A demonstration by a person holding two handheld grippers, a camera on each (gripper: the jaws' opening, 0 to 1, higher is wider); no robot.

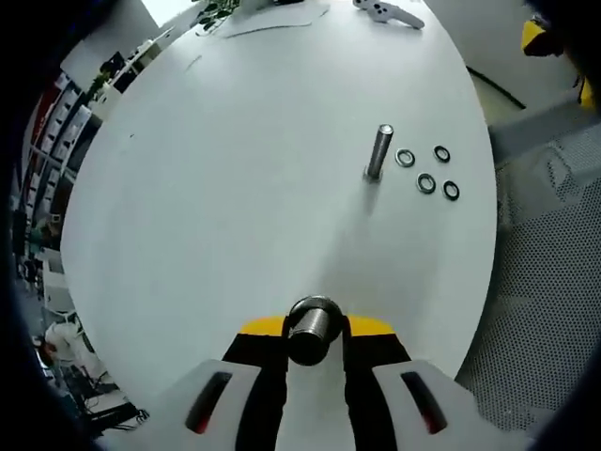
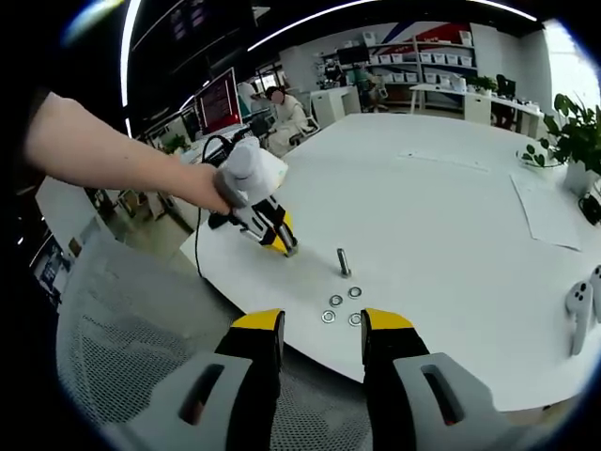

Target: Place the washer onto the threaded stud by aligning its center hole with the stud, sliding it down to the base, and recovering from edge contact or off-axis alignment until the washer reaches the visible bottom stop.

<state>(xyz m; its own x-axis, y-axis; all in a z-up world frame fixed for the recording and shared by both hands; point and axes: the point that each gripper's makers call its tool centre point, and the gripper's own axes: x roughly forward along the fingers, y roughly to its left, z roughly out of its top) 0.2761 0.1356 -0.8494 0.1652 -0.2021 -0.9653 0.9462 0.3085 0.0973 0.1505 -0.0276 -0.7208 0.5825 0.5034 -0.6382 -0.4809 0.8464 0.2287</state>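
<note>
A broad white table [image 1: 235, 216] took up most of the left gripper view, its curved edge falling away to a grey mesh chair seat [image 2: 141, 348] that showed below the table in the right gripper view. Papers [image 2: 549, 211] lay flat on the far side of the table, and a white controller [image 1: 387, 11] rested near its far edge.

The left gripper [image 1: 314, 349] sat low over the table, its yellow-tipped jaws clenched on a short metal cylinder [image 1: 313, 329] whose rounded end faced the camera; in the right gripper view a person's bare hand [image 2: 202, 183] held this same tool. The right gripper [image 2: 322, 331] hung released just off the table edge, with a plain gap between its jaws and nothing in them.

The threaded stud [image 1: 379, 151] stood upright on the table, grey and bare, with no ring on its shaft. Just beside its base lay four small washers [image 1: 428, 170], dark rings with pale centres, flat on the surface in a loose cluster, each apart from the others and from the stud
</note>
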